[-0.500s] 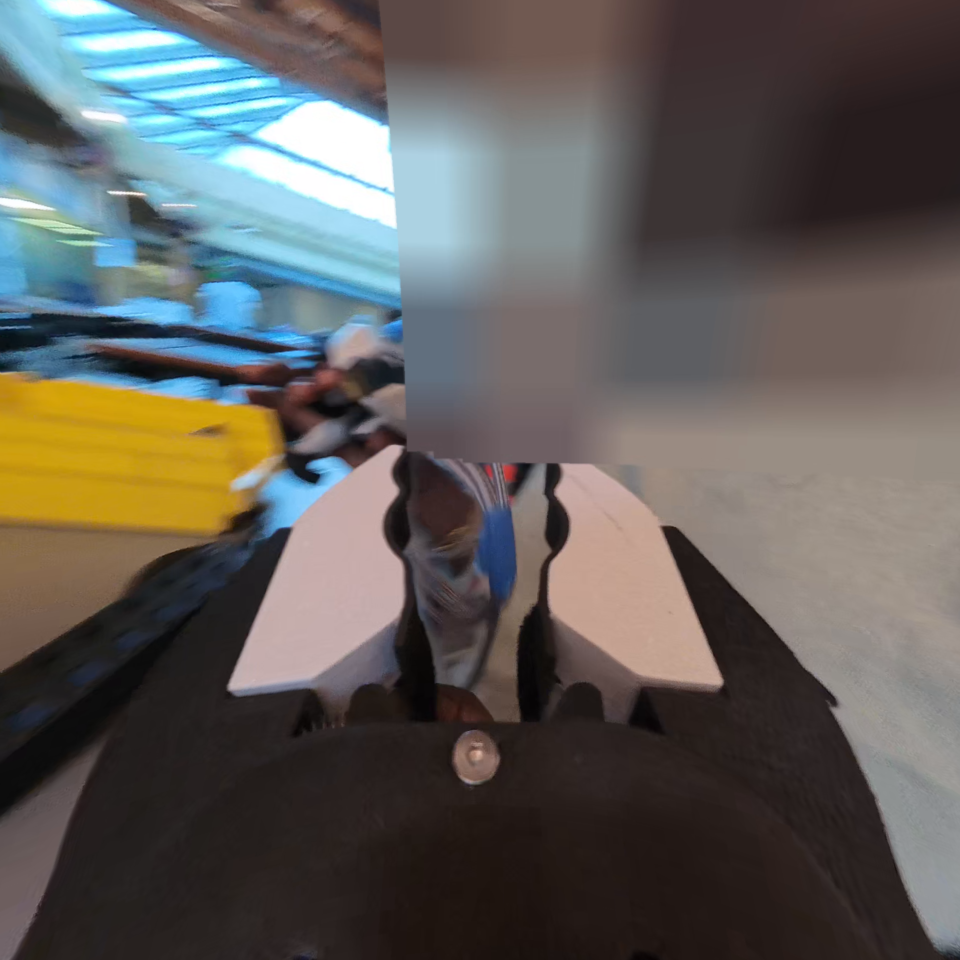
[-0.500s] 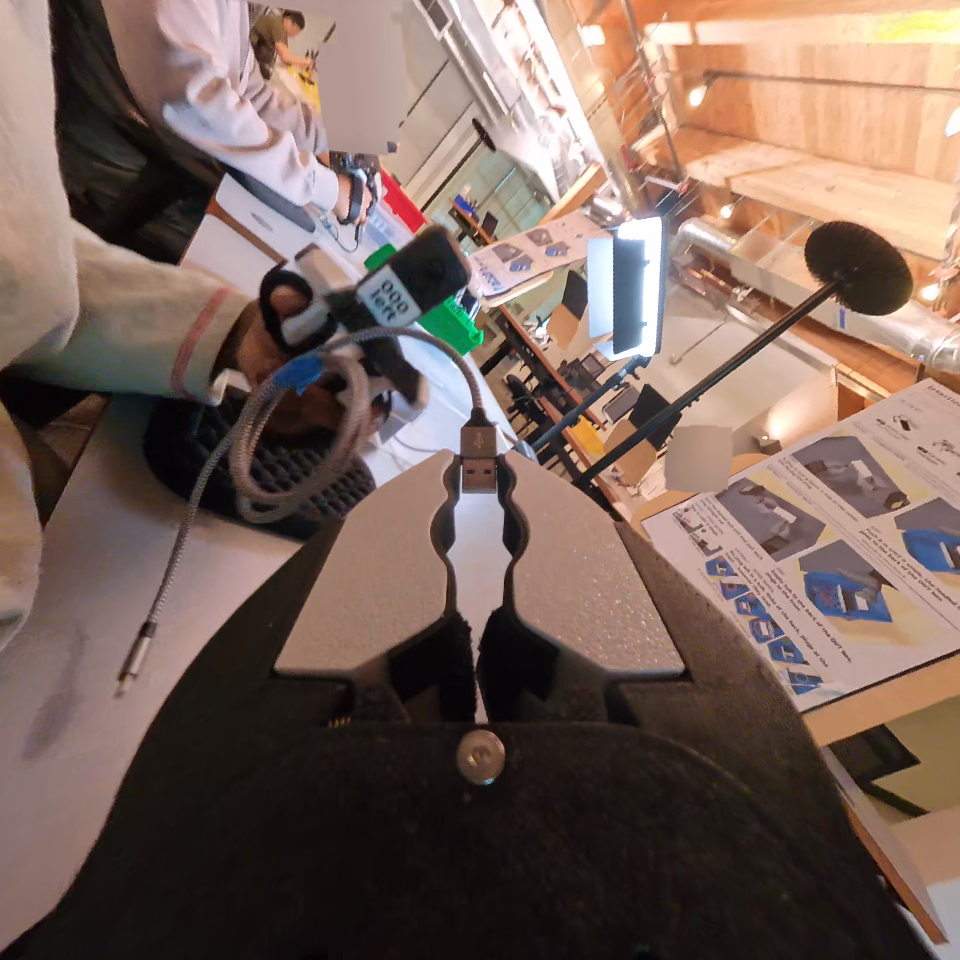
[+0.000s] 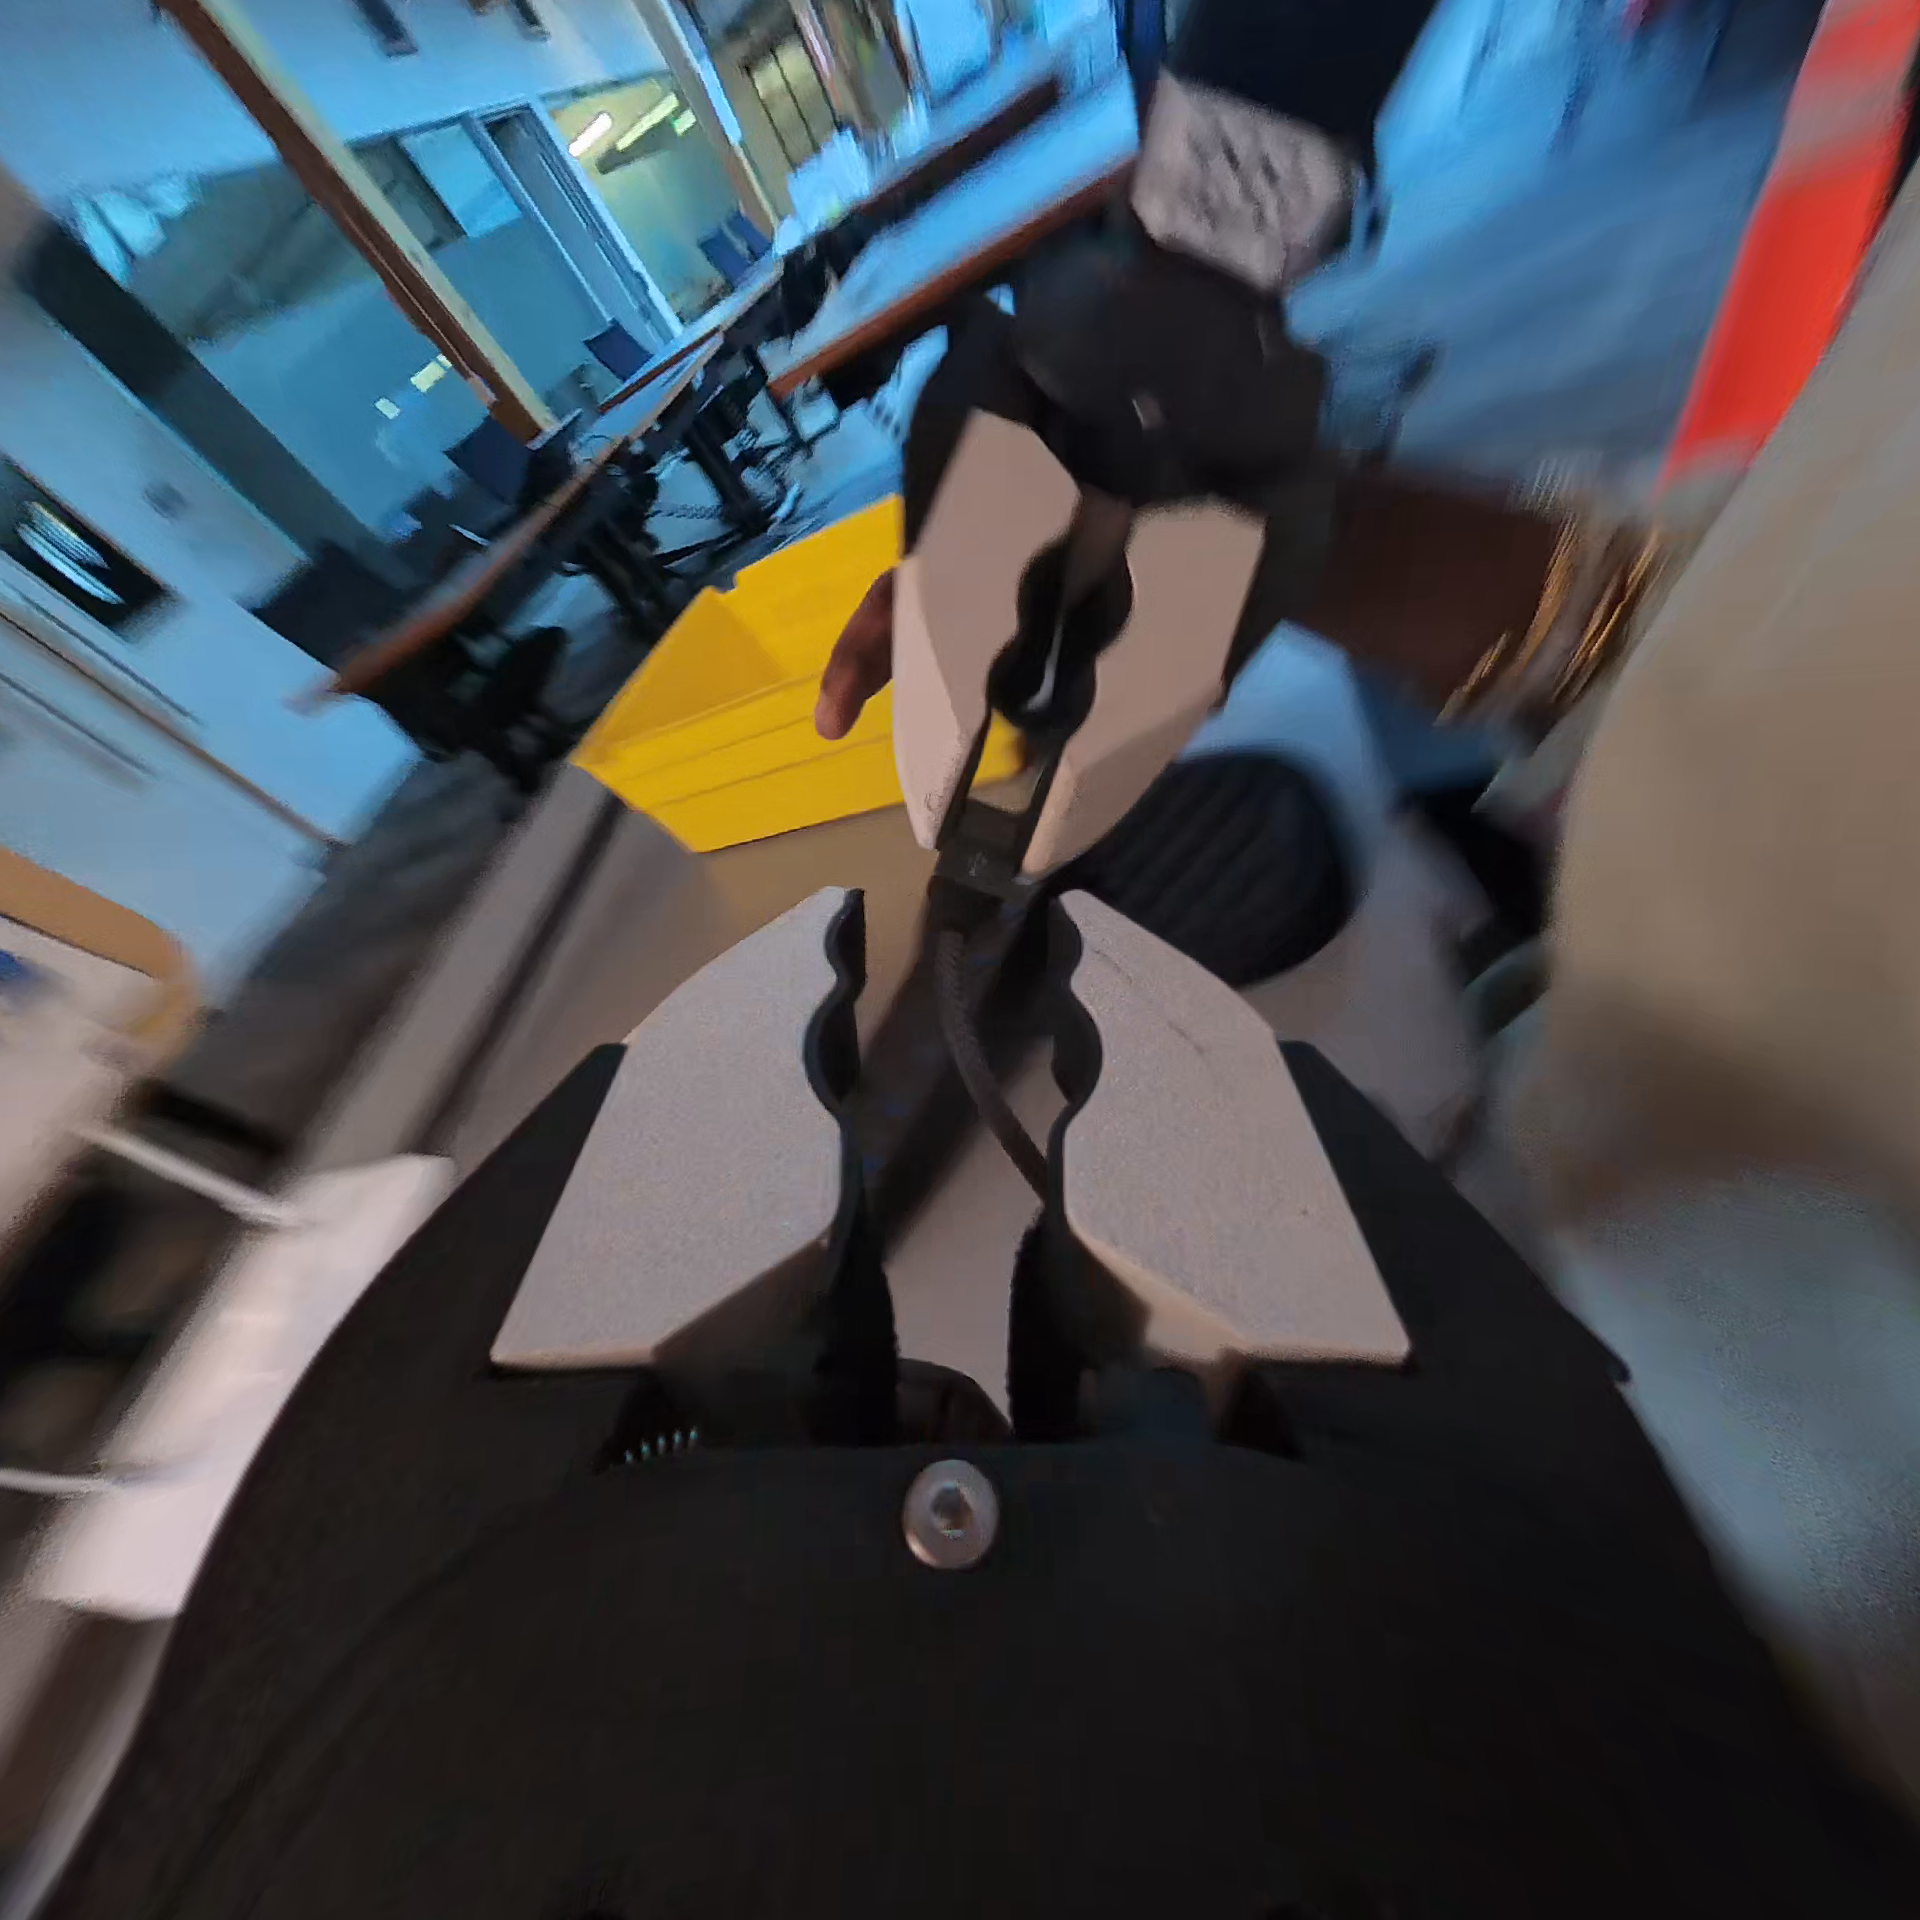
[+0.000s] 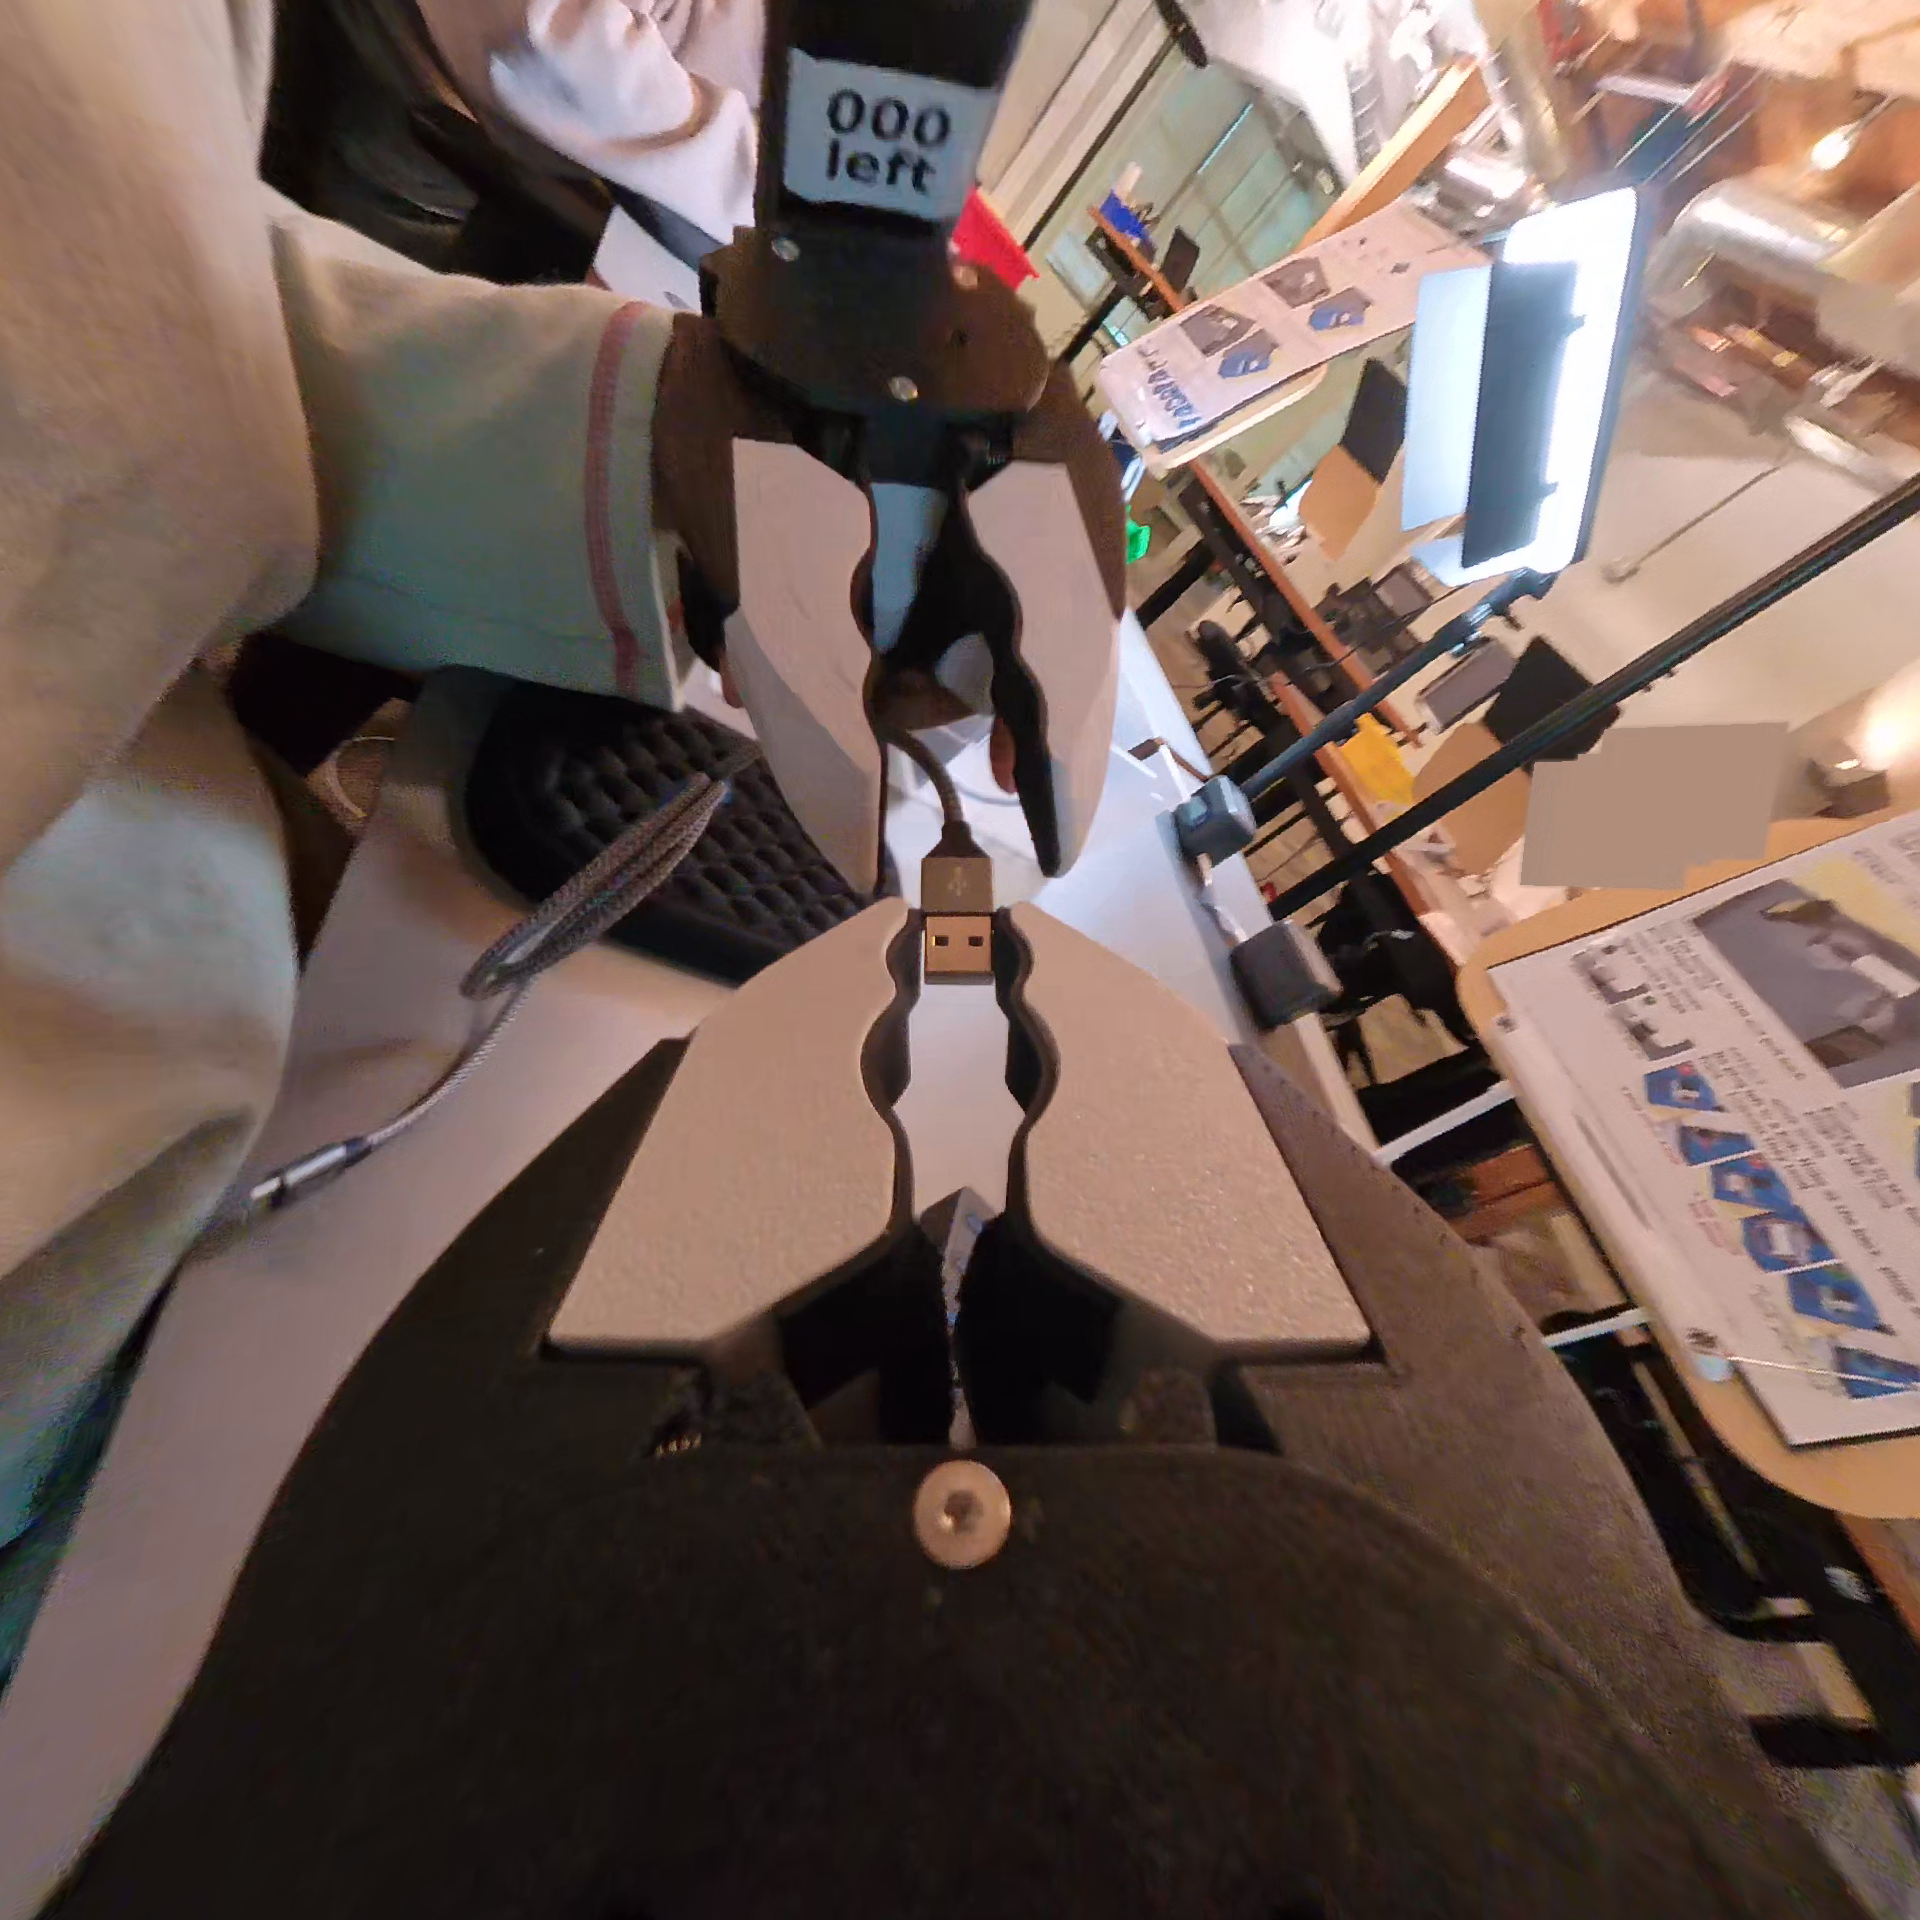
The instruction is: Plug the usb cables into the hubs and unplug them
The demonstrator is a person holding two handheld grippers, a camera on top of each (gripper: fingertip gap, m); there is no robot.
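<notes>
My right gripper (image 4: pixel 958 914) is shut on the USB plug (image 4: pixel 957 940) of a grey braided cable (image 4: pixel 613 873), metal end pointing back toward its camera. The left gripper (image 4: pixel 961 873) faces it tip to tip, jaws apart, with the cable running between its fingers (image 4: pixel 800 665) without being pinched. In the left wrist view my left gripper (image 3: pixel 958 920) is open around the cable (image 3: pixel 971 1018), and the right gripper (image 3: pixel 987 821) holds the plug (image 3: pixel 982 836) just beyond. The cable's loops hang left, and its other connector (image 4: pixel 312 1179) lies on the table (image 4: pixel 343 1320). No hub shows.
A black ribbed mat (image 4: pixel 665 831) lies on the table behind the grippers. A yellow bin (image 3: pixel 748 717) stands farther back. Printed sheets (image 4: pixel 1766 1091) lie on a side table at right. A light panel (image 4: pixel 1527 384) and stands are behind. A person's sleeve (image 4: pixel 436 499) fills the left.
The left gripper has swung round to face the right gripper and closed in tip to tip, and its jaws have opened wider. The right gripper still holds the plug.
</notes>
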